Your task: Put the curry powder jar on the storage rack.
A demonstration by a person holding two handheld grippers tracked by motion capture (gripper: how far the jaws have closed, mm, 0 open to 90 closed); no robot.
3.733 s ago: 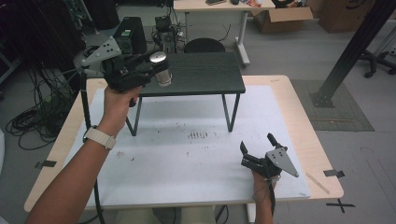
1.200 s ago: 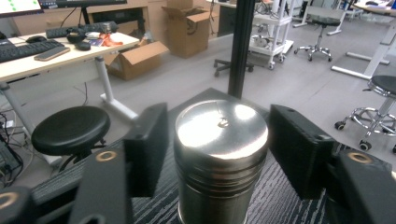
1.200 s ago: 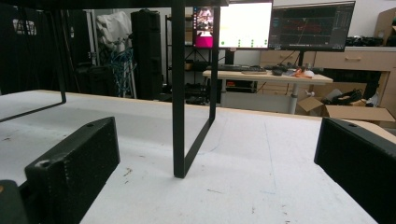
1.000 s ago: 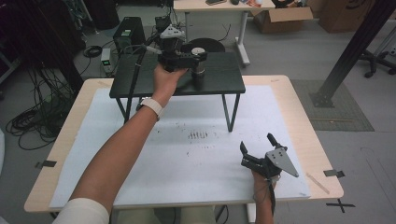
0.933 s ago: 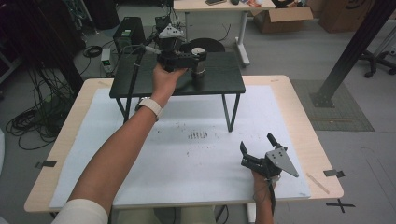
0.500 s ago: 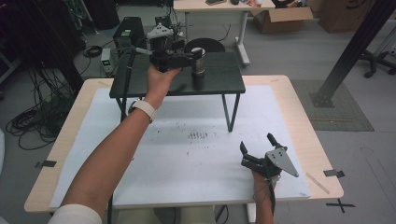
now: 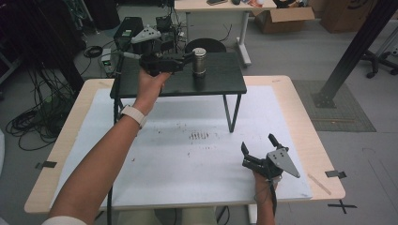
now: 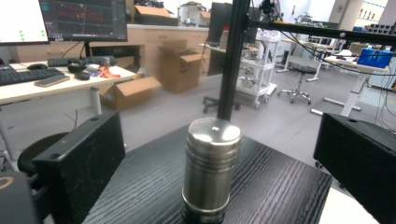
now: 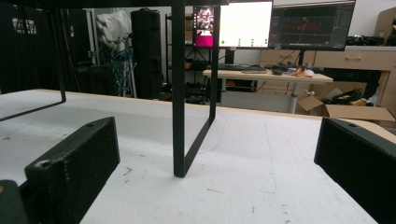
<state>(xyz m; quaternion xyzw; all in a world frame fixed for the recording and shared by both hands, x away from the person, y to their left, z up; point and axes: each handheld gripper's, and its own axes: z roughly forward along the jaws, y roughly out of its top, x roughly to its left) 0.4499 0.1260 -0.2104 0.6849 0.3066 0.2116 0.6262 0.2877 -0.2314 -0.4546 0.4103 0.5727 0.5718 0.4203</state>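
A steel canister (image 7: 199, 61) is standing upright on the black raised shelf (image 7: 220, 82), which is sitting on the white-covered counter (image 7: 178, 154). In the left gripper view the canister (image 8: 211, 170) is standing between the two black jaws with clear gaps on both sides — nothing is touching it. The left claw (image 7: 187, 60) is hanging wide open beside the canister, held level over the shelf by the person's outstretched left hand (image 7: 150, 82). The right claw (image 7: 257, 146) is resting low over the counter's near right part — jaws spread wide, gripping nothing — and is facing the shelf's thin black leg (image 9: 179, 93).
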